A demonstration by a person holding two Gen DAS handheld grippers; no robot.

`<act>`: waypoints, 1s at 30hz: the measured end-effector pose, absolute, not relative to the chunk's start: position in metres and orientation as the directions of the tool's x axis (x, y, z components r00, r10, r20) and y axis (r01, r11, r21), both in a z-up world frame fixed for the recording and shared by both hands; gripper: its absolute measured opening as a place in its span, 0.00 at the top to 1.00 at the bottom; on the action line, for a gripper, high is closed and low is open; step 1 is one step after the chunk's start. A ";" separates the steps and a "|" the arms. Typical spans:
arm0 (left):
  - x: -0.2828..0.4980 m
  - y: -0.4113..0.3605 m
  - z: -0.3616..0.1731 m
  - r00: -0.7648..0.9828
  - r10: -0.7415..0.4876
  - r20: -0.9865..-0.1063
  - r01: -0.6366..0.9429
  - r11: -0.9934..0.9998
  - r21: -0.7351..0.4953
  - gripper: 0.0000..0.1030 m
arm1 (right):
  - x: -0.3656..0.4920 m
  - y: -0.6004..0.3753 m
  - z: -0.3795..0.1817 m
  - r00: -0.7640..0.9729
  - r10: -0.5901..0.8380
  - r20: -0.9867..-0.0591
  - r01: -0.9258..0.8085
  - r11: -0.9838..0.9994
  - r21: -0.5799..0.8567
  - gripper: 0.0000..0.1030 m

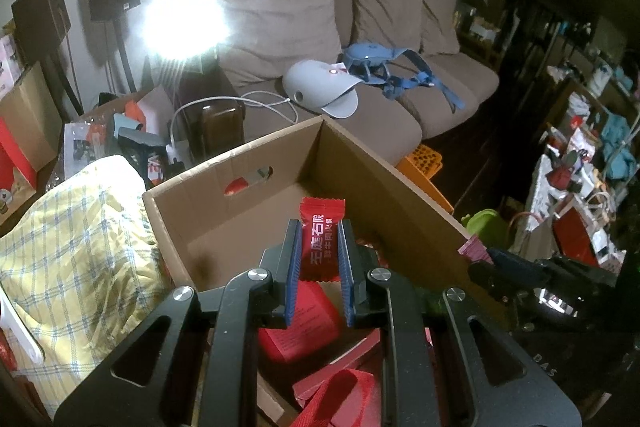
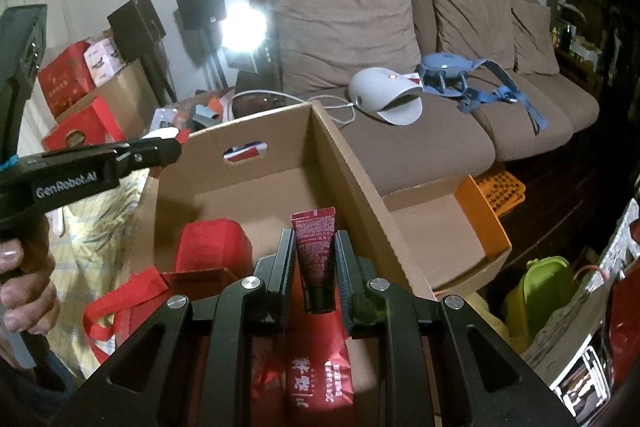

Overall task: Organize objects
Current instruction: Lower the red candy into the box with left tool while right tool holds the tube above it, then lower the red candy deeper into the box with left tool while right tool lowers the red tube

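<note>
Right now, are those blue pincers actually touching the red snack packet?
Touching. In the left wrist view the left gripper has both blue pads pressed against the red snack packet.

Both wrist views: close, angled down, sharing cardboard box (image 1: pixel 256 163).

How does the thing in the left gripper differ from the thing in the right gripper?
The left gripper holds a flat red sachet with zigzag ends and white lettering. The right gripper holds a darker red tube with a black cap and small print. The sachet is broader, the tube narrower and tapered. Both are held over the cardboard box.
</note>
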State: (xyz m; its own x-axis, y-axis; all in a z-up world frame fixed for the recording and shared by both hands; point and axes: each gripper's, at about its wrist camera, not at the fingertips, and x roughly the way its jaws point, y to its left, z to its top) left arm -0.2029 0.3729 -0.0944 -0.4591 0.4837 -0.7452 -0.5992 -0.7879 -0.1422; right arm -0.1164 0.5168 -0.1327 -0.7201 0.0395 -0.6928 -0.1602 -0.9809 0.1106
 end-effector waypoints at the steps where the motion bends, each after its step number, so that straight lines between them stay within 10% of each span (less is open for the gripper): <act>1: -0.203 0.373 -0.095 -0.457 0.483 -0.747 -0.599 -0.787 -0.143 0.84 | -0.117 0.516 -0.133 -0.721 0.038 -0.691 -0.158 -0.981 0.111 0.82; 30: -0.228 0.353 -0.087 -0.554 0.442 -0.705 -0.520 -0.846 -0.121 0.84 | -0.148 0.521 -0.128 -0.814 0.090 -0.574 -0.207 -0.968 0.142 0.82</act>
State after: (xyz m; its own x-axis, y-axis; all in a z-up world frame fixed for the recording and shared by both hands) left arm -0.2280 0.3529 -0.0865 -0.5545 0.4415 -0.7054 -0.5200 -0.8456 -0.1205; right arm -0.1483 0.5209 -0.1284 -0.8139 0.0905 -0.5739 -0.2075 -0.9679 0.1417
